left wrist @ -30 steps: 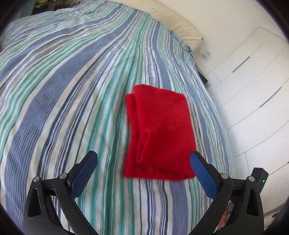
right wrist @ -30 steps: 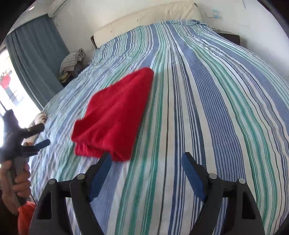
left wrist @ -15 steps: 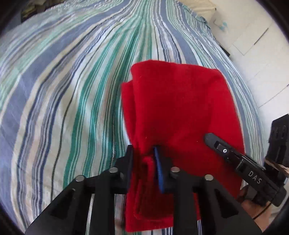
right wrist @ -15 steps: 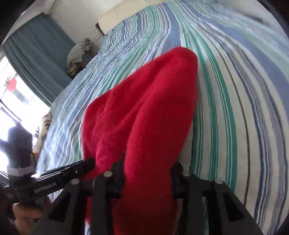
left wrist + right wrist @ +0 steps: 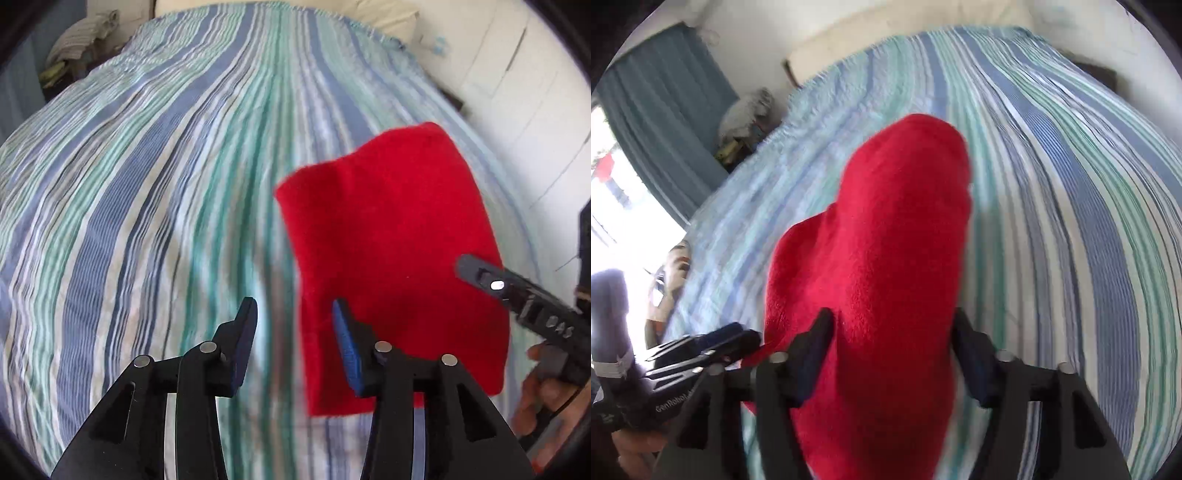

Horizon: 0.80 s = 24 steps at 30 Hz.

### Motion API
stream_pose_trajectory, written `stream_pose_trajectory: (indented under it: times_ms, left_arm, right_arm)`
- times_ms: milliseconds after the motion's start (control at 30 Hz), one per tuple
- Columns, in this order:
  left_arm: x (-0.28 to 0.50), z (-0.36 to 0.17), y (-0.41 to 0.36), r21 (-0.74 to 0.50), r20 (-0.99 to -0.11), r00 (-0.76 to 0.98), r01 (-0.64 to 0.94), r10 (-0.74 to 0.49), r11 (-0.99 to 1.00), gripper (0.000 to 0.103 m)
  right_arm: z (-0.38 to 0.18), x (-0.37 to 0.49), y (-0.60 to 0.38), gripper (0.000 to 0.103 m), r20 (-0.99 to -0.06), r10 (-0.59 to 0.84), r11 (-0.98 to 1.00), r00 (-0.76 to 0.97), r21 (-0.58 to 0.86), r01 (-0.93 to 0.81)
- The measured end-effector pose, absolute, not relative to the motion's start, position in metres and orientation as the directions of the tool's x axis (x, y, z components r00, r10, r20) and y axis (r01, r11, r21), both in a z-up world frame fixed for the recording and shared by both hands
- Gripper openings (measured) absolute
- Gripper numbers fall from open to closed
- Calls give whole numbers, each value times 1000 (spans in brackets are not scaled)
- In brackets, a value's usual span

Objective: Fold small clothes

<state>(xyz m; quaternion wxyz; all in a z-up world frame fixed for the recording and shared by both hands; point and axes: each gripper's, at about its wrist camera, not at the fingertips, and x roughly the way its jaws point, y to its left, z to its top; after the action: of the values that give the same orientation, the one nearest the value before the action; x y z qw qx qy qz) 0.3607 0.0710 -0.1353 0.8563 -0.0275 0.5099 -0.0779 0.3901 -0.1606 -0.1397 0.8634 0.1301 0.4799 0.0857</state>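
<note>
The left gripper [image 5: 293, 325] is being held with its jaws parted to a moderate gap; nothing is being gripped between them. Striped cover is being seen through the gap. The right-hand blue pad [image 5: 345, 350] is lying against, or just in front of, the near left edge of the red cloth [image 5: 391, 251]; contact cannot be told because of motion blur. The left-hand finger [image 5: 243, 336] is being held apart from the cloth, over the bedspread.

The right gripper [image 5: 890, 343] is being held with its jaws set wide, and a thick fold of the red cloth [image 5: 882, 258] is being clamped between them: the fabric is filling the whole gap and is bulging over both fingers. In the left wrist view the right gripper [image 5: 480, 275] is being seen at the cloth's right edge, its tip on the fabric, with the person's hand [image 5: 543, 391] behind it.

The red cloth is being shown as a folded, roughly rectangular piece toward the right side of the striped bedspread [image 5: 147, 184]; whether its far end is being lifted off the cover cannot be told. In the right wrist view the left gripper [image 5: 713, 350] is being seen at the cloth's lower left, close beside the fabric.

Farther out, a cream pillow [image 5: 905, 33] is being seen at the head of the bed, a blue curtain [image 5: 665, 110] beside a bright window, a heap of laundry [image 5: 746, 114] by the bed, and white cabinet doors [image 5: 535, 92] along the right wall.
</note>
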Motion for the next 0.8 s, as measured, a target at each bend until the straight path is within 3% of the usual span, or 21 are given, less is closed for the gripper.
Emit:
stream_pose_trajectory:
  times_ms: [67,100,133,200,467,800]
  left_arm:
    - [331,-148,83,-96,-872,471,98,-132,991,47]
    - [313,-149,87,-83,-869,480,98,-120,992,58]
    - [295,-148,90,-61,-862,497,92,-99,994,75]
    - [259,-138,90,-11,-835,547,74,-49,997,93]
    - [181,-75,54,103,-746,665,75,27,992,101]
    - [139,-42,40,54,-740,673,85,-18,995,101]
  right_arm:
    - [-152,360,-178,75,-826,214,967,522,253,3]
    - [-153,343,-184,80,-827,196,974,527,227,-6]
    - [-154,325,-190,87,-831,171,981,530,194,-12]
    - [-152,289,-200,91,-833,139,988,535,151,-21]
    - [-103,184,-204,95,-822,122,993,557,98,-72]
    - [-49,132,-187,98,-790,115,992,602,64,-106]
